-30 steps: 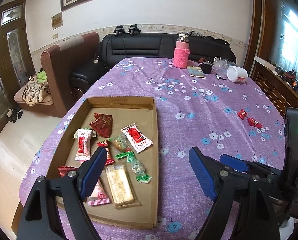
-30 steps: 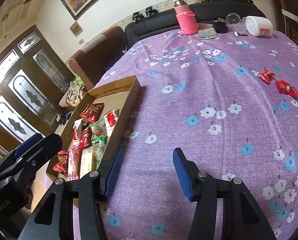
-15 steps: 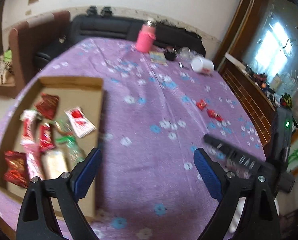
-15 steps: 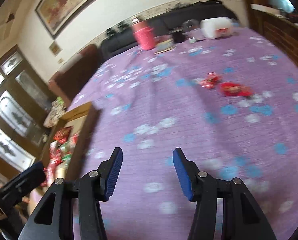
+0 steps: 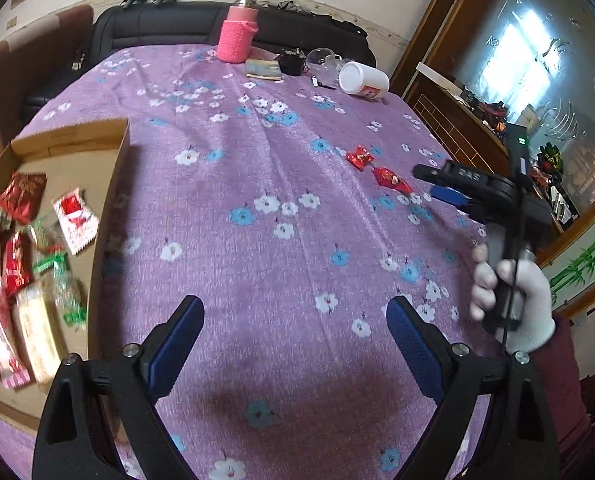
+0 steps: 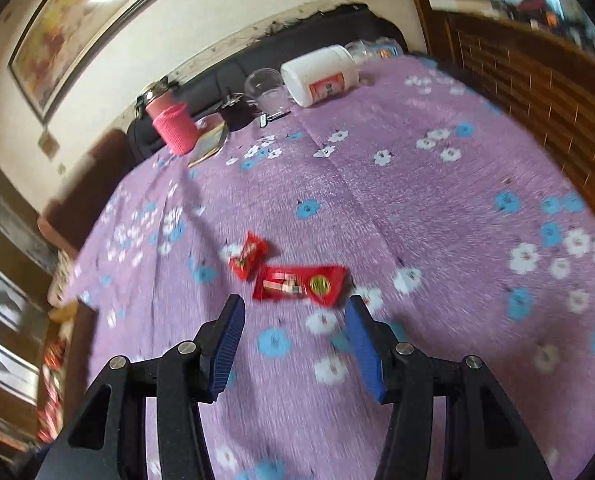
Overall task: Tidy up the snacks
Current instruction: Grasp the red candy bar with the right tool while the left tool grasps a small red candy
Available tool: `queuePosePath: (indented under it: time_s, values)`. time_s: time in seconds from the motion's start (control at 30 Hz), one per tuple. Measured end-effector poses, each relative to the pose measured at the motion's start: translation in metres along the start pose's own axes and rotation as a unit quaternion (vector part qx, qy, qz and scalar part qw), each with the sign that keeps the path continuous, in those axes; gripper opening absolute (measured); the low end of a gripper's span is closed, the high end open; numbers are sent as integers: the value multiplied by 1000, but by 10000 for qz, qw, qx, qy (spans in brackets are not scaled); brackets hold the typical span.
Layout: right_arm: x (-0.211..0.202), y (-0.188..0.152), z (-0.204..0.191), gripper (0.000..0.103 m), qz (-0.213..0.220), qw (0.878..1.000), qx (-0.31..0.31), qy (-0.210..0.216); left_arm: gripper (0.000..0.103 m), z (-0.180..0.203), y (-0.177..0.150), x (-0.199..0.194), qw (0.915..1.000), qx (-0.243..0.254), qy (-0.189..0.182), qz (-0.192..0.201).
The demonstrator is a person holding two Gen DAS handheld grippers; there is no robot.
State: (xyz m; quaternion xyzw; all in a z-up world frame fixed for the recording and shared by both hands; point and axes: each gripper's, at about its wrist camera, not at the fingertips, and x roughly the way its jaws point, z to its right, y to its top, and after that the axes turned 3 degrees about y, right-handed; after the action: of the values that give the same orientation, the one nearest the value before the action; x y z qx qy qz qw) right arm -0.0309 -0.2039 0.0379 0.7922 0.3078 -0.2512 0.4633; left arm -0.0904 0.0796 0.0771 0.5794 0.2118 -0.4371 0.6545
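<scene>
Two red snack packets lie on the purple flowered tablecloth: a long flat one [image 6: 299,285] and a small one [image 6: 248,256]. My right gripper [image 6: 295,340] is open and empty, just short of the long packet, which lies ahead between its jaws. In the left wrist view the same packets, long [image 5: 391,179] and small [image 5: 359,157], lie at the right, with my right gripper [image 5: 445,188] beside them. My left gripper [image 5: 295,344] is open and empty above bare cloth. A cardboard tray [image 5: 71,138] at the left holds several wrapped snacks [image 5: 75,220].
At the table's far end stand a pink bottle [image 5: 237,34], a booklet [image 5: 262,69], a dark cup [image 5: 291,62], a clear cup [image 6: 265,88] and a tipped white jar [image 5: 363,80]. A black sofa [image 5: 157,32] is behind. A wooden cabinet [image 6: 537,92] flanks the table's right edge.
Both grippers swung right, away from the tray. My right gripper moved forward to the two red packets, which now lie close in front of its open jaws.
</scene>
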Motion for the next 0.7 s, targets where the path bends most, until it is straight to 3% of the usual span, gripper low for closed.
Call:
queuePosePath:
  time_s: [0.2,0.43,0.53,0.57,0.6,0.63,0.7]
  values:
    - [35,19,-9,56,-75,9986,-477,-210,92,13,33,4,9990,353,143,235]
    - [62,20,-8,62,-394,9950,-859,309,92,26,96,35,9978,556,-26,372]
    - [61,10,-20,62,-480,9890,-1396,47,92,34,117,56,9969,701,-130,325]
    - [62,7,-25,57,-487,9867,-1547,-54,92,37,124,65,9965,749,-185,313]
    - [63,4,-29,34,-500,9842,-1690,-188,92,40,130,73,9963,781,-233,284]
    - [63,2,-32,24,-513,9818,-1800,-335,92,43,138,84,9961,803,-274,227]
    - [63,1,-34,20,-590,9797,-1867,-435,90,50,147,103,9956,853,-384,99]
